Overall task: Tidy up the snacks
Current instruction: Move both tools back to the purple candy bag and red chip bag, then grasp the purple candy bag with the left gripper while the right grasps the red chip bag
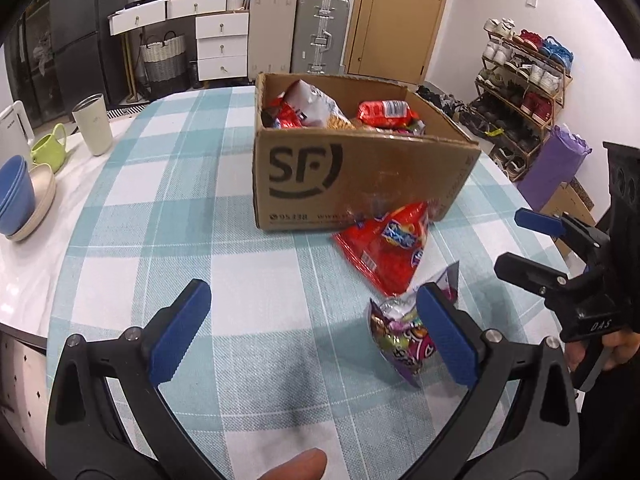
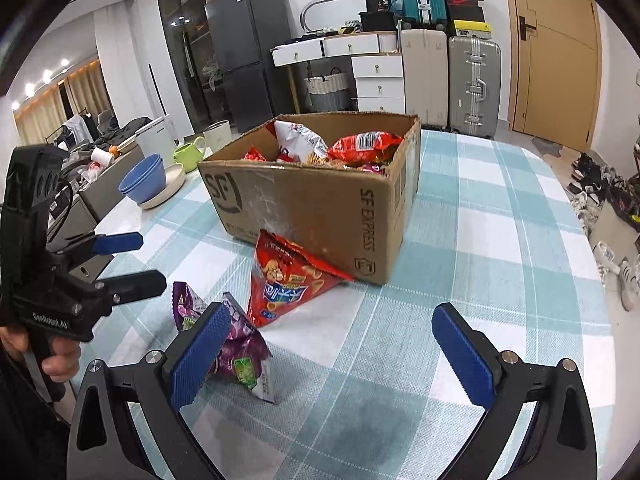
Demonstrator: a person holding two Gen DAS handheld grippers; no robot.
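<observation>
Snacks left to sort are two: the purple snack bag (image 1: 404,340) lies on the bench (image 1: 248,280) in front of the cardboard box (image 1: 360,184), and the red snack bag (image 1: 386,248) leans against the box wall. Your left tongs (image 1: 316,332) are released, with the purple bag just inside the right pad. Your right tongs (image 2: 332,356) are also released, with that bag at their left pad. Either hand is near; the bag's long axis appears to run toward the box.
</observation>
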